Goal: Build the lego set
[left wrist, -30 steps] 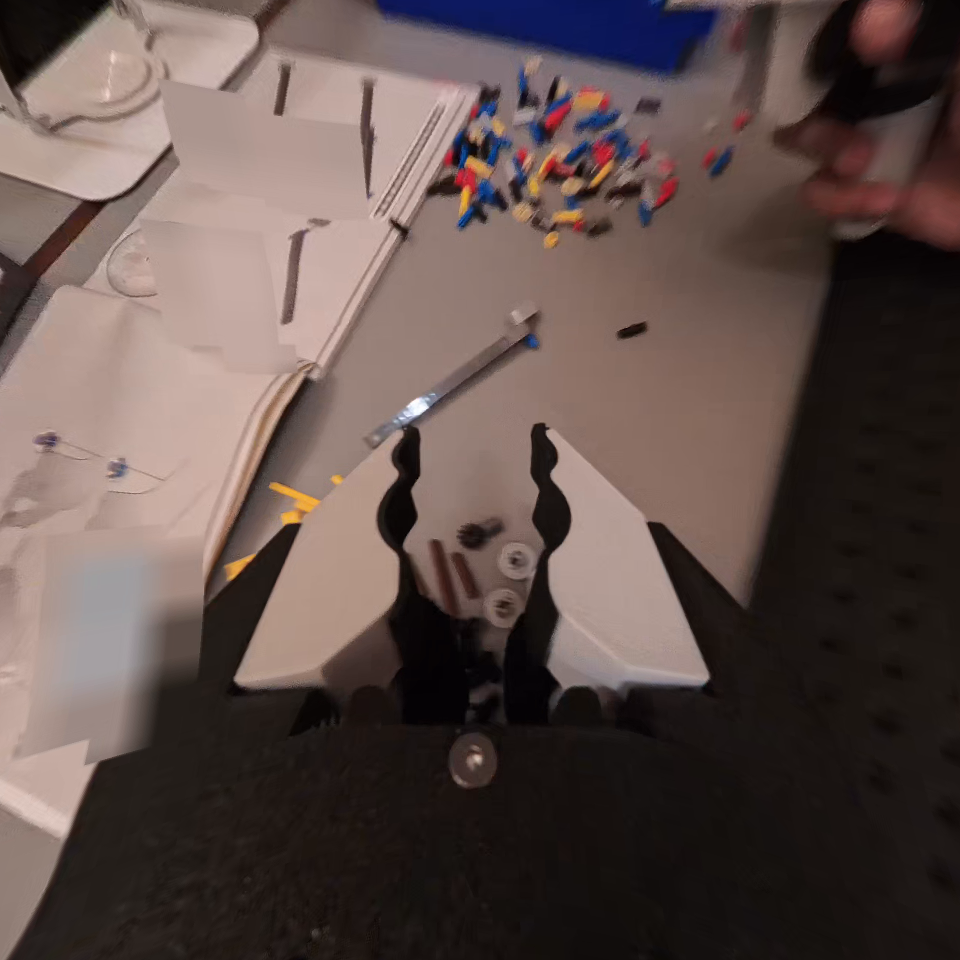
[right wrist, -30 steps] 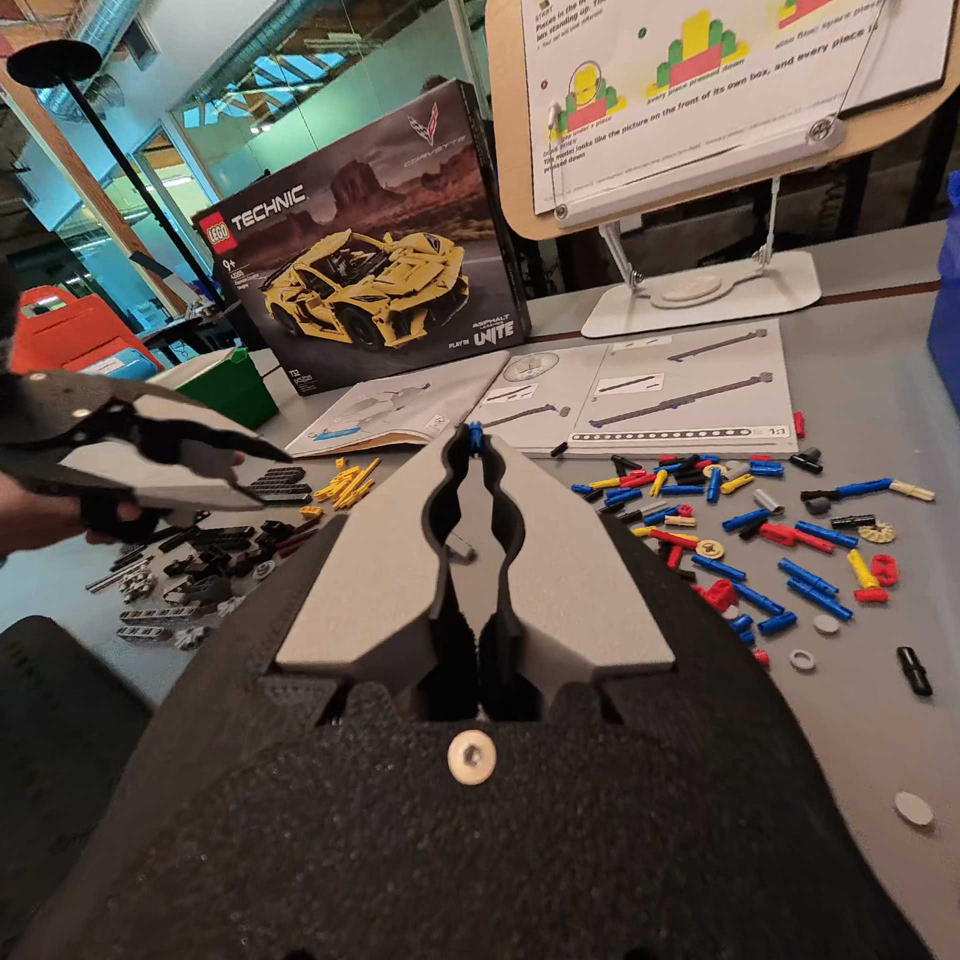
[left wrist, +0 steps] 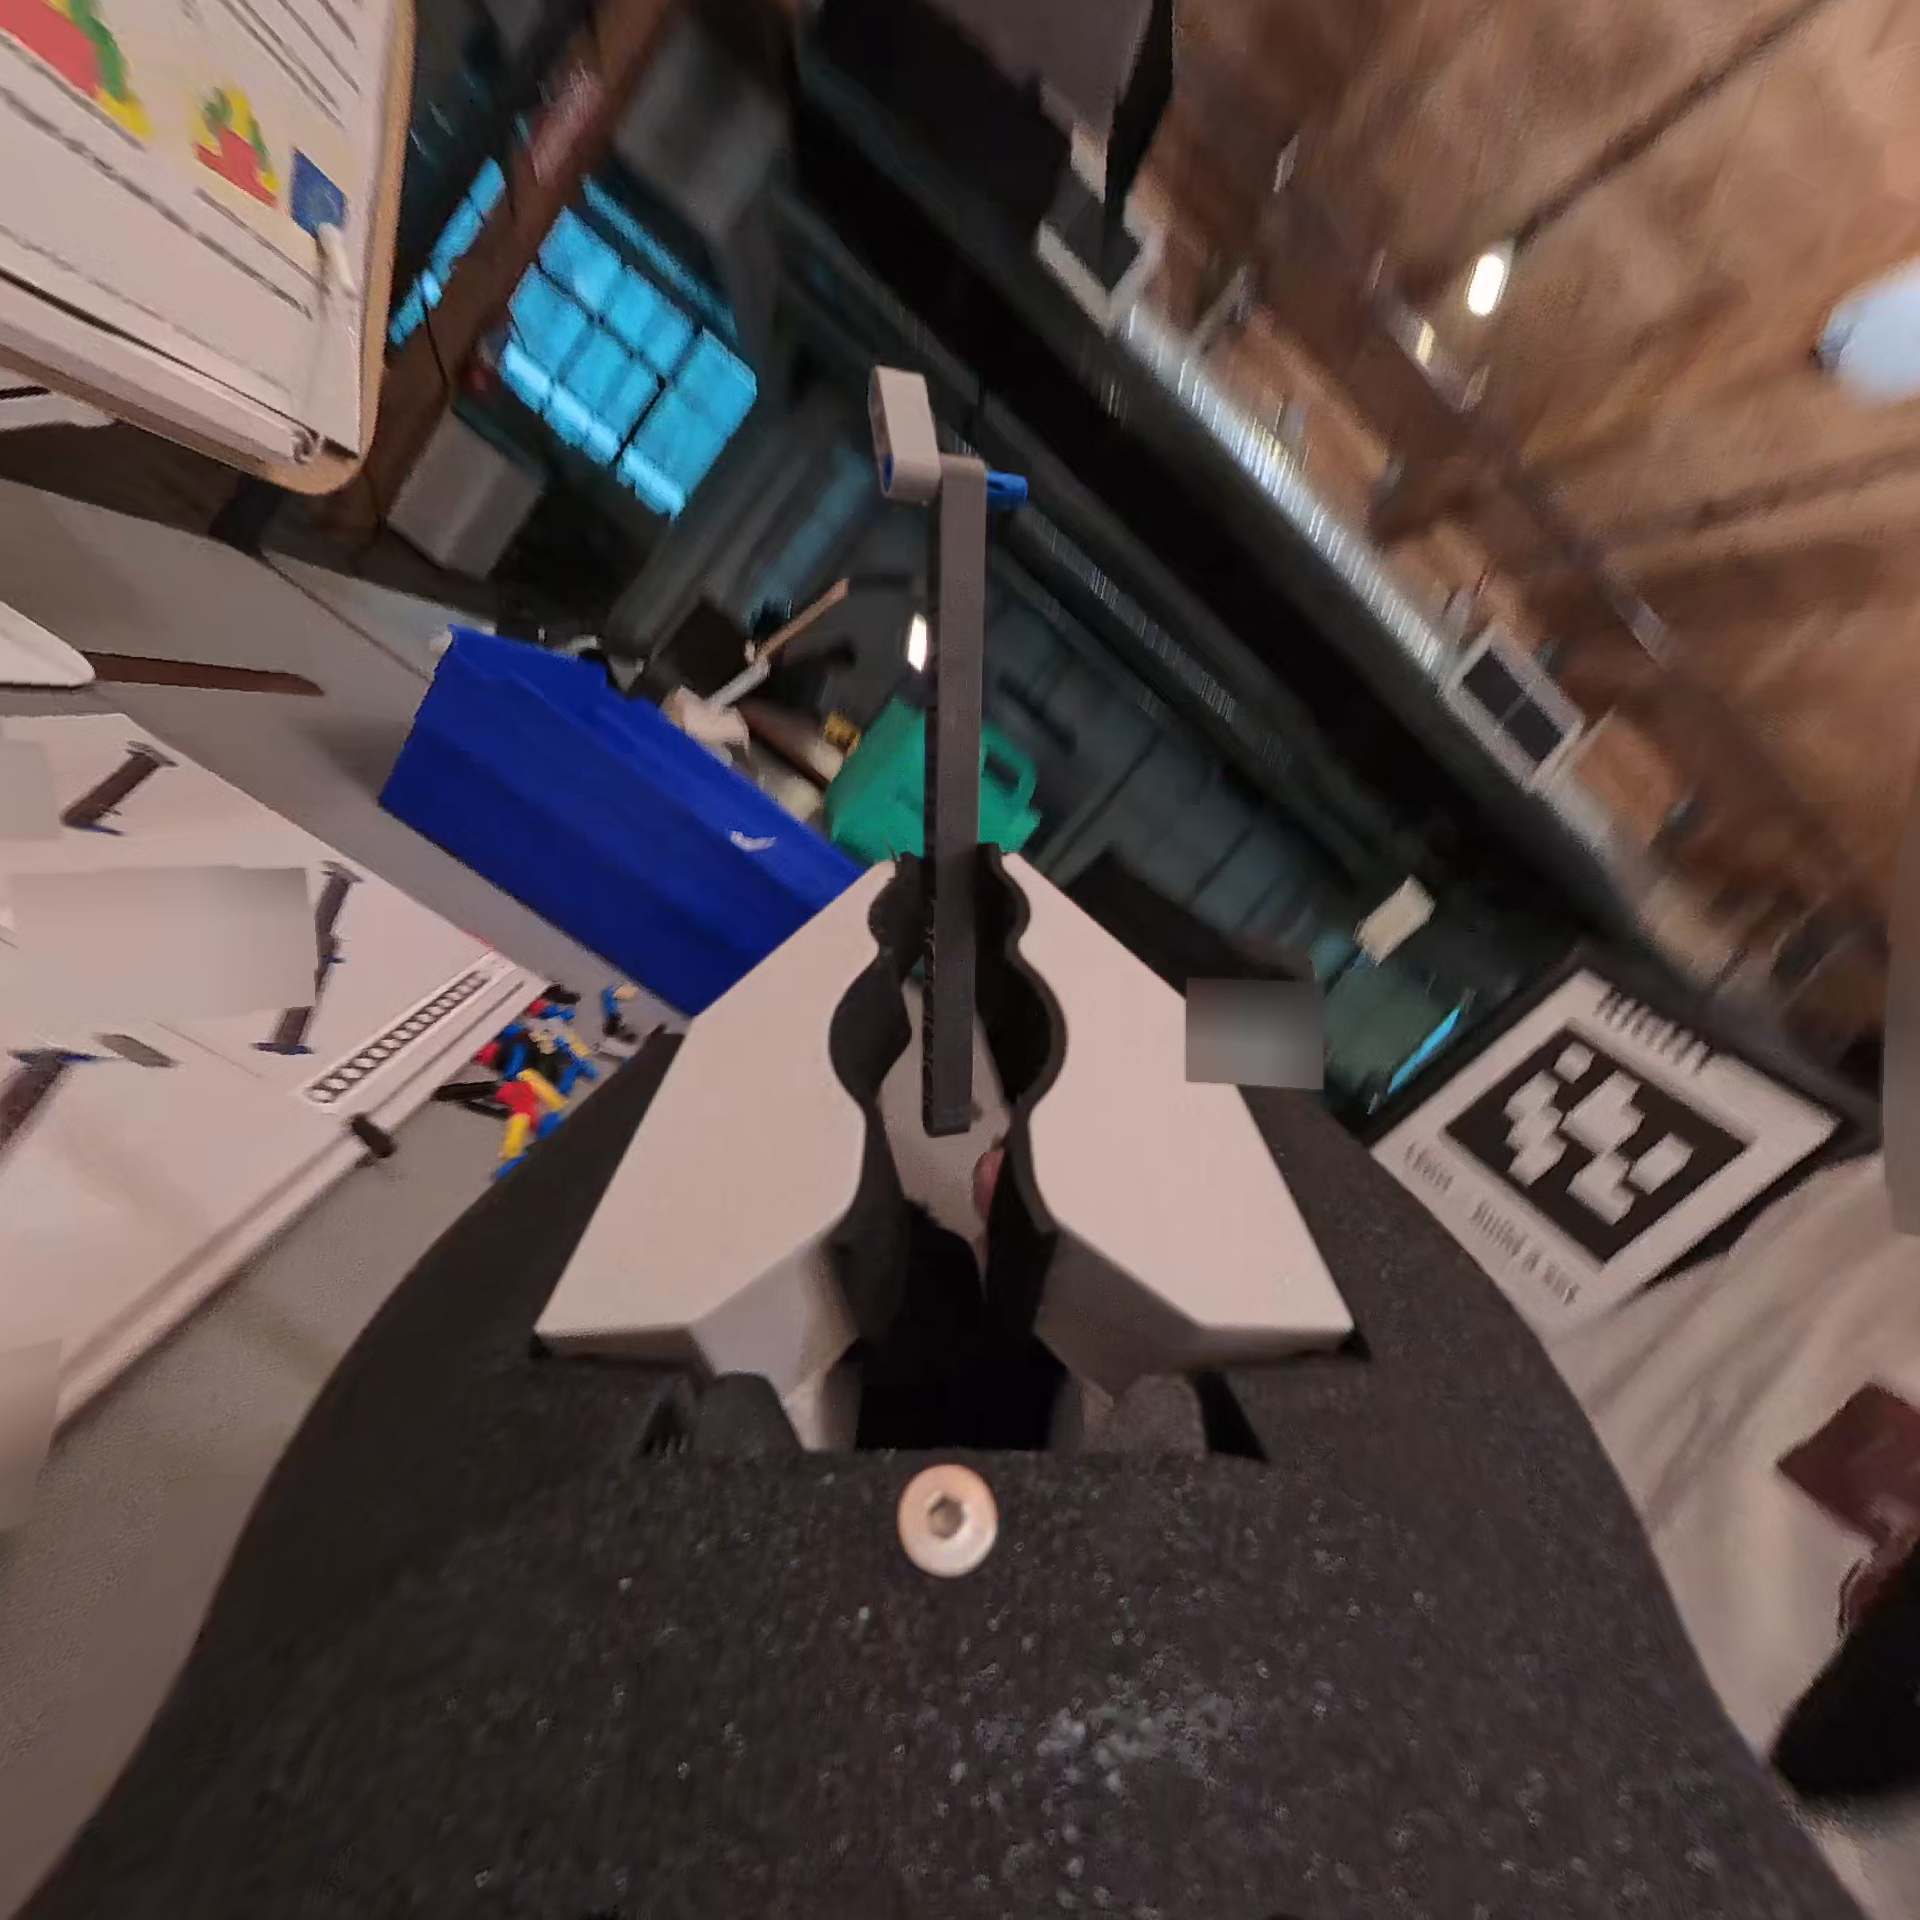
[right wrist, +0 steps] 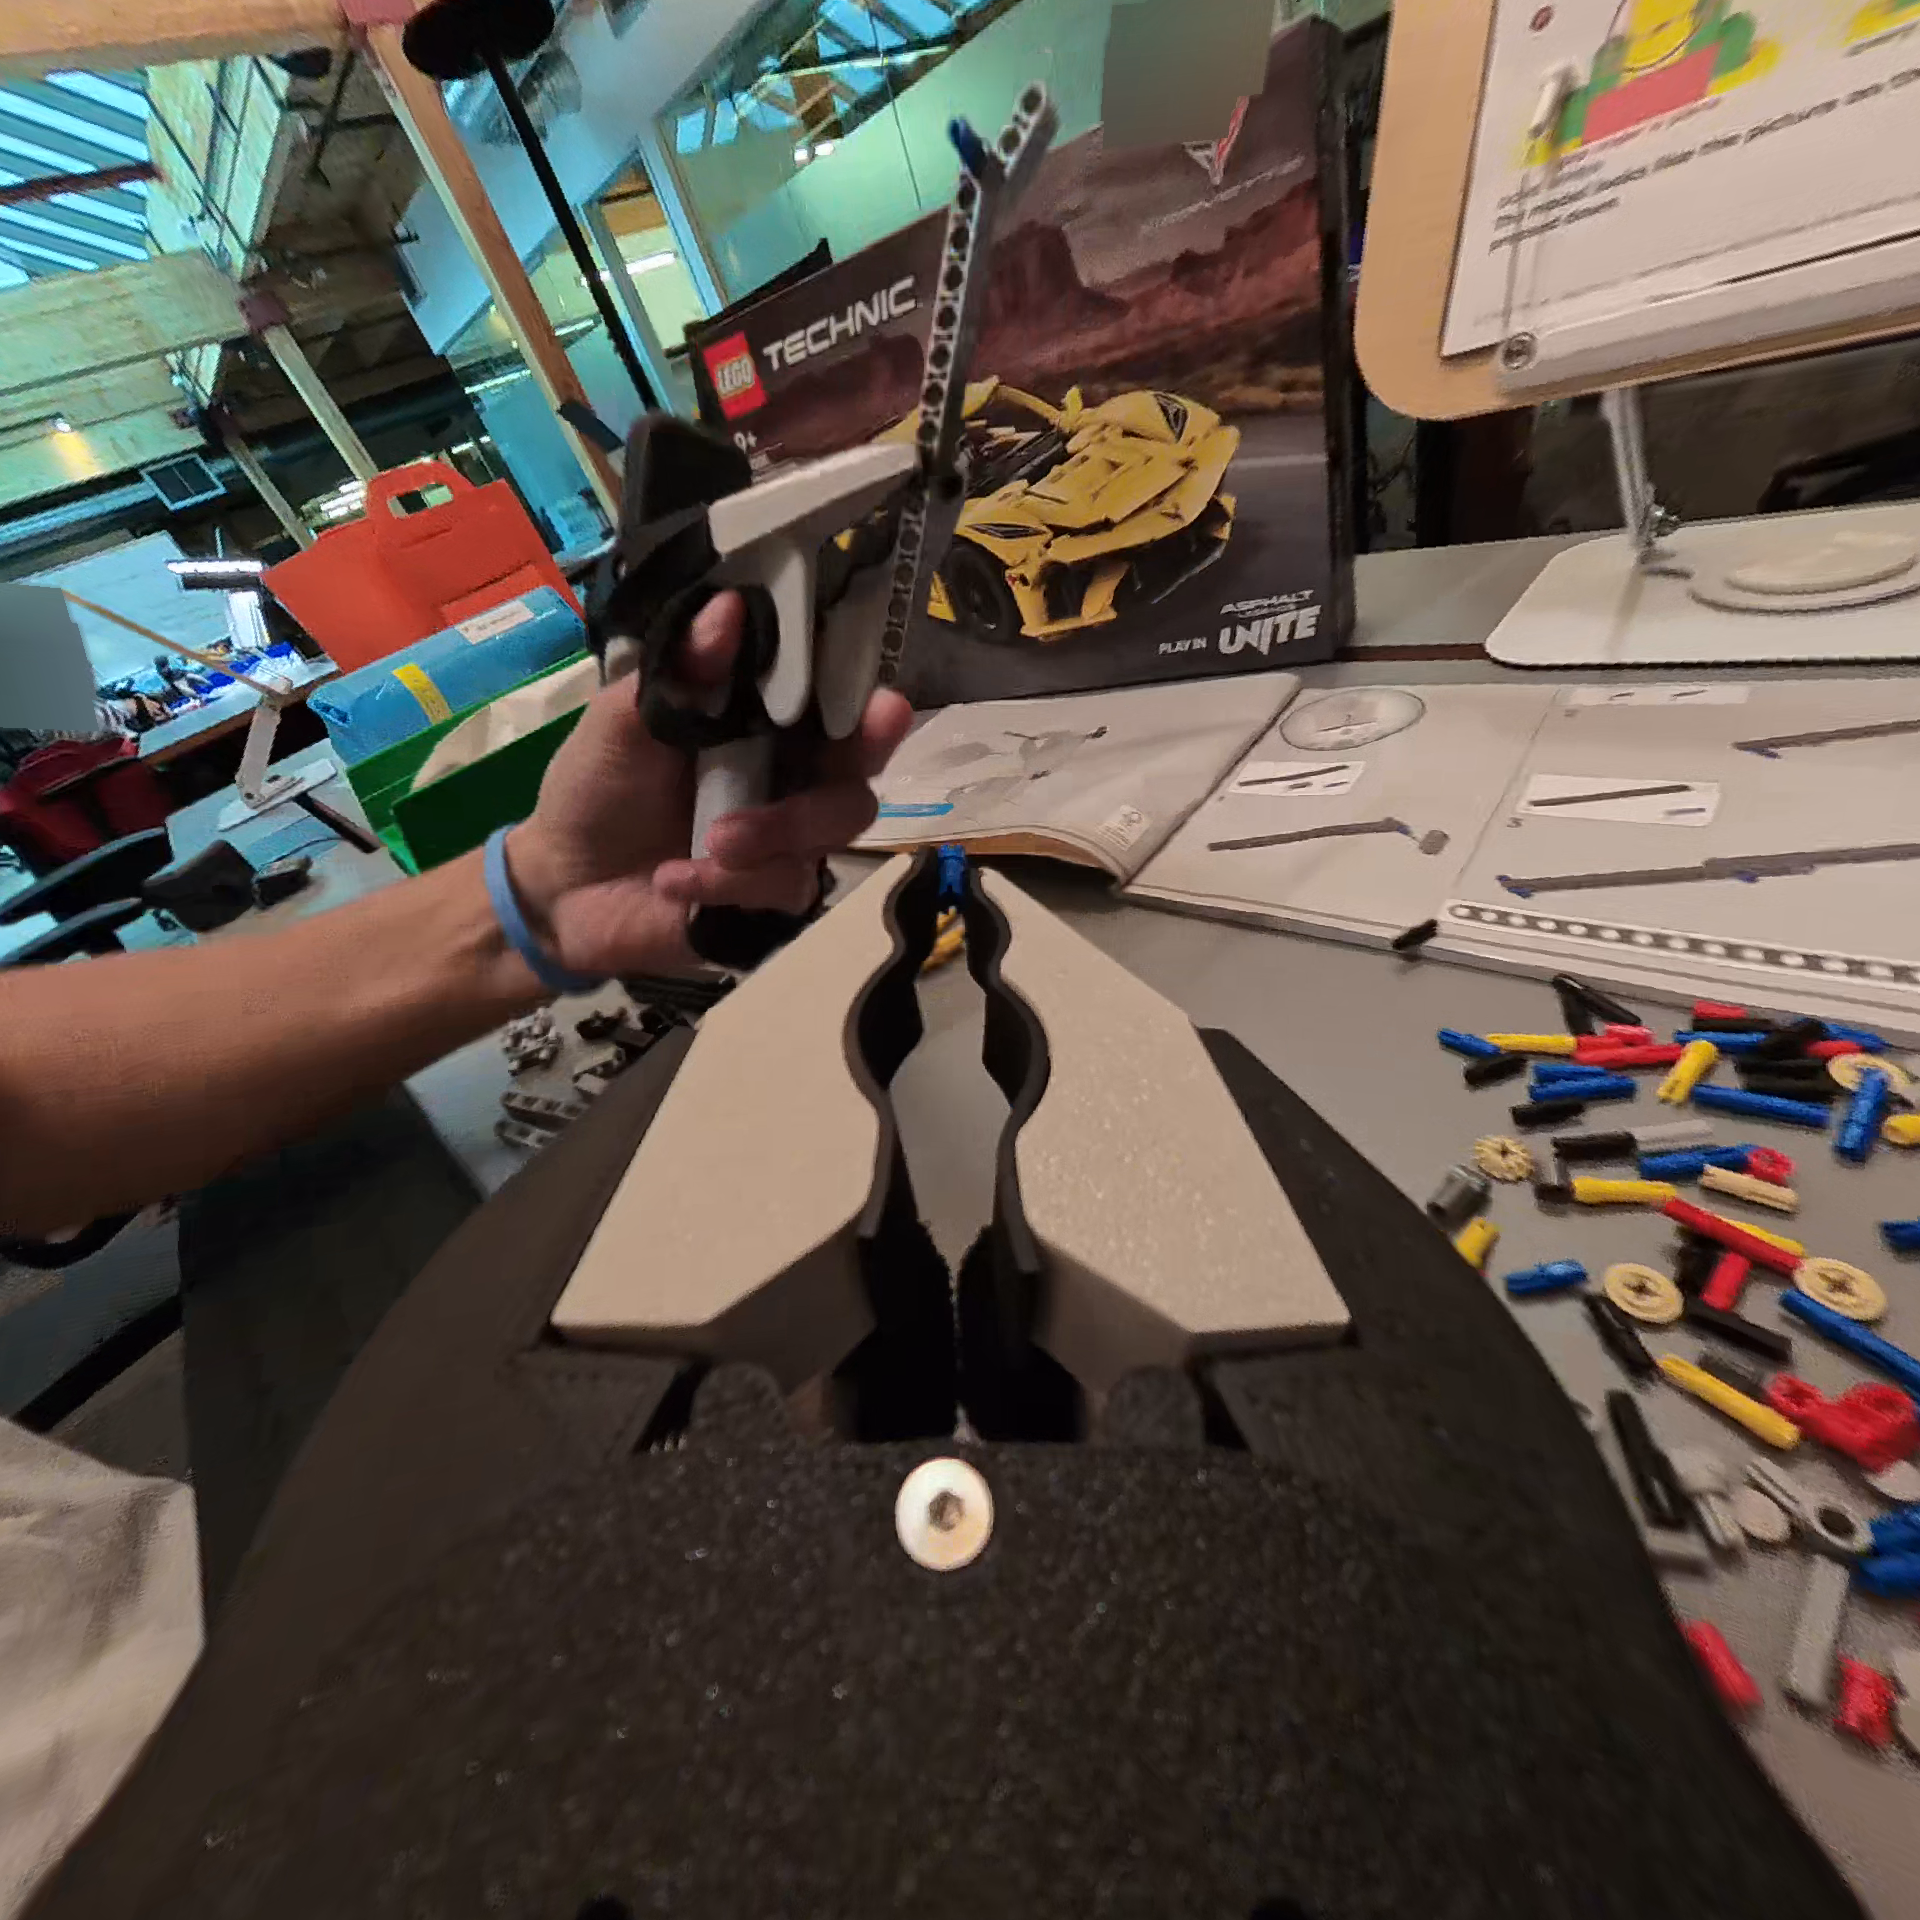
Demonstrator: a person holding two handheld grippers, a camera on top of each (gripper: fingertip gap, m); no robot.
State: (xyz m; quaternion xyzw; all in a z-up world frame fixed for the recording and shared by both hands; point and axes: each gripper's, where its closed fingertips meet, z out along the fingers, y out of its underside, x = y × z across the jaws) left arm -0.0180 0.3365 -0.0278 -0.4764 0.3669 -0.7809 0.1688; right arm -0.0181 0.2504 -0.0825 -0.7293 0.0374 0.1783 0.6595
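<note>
The left gripper (left wrist: 948, 868) is raised off the table (right wrist: 1299, 997), its fingers clamped on a long grey beam (left wrist: 958, 748) that stands upright from its tips. The right gripper (right wrist: 943, 868) sits lower and nearer, pinching what looks like a small blue pin (right wrist: 948, 864). Loose pieces (right wrist: 1714, 1195) lie scattered to its right.
</note>
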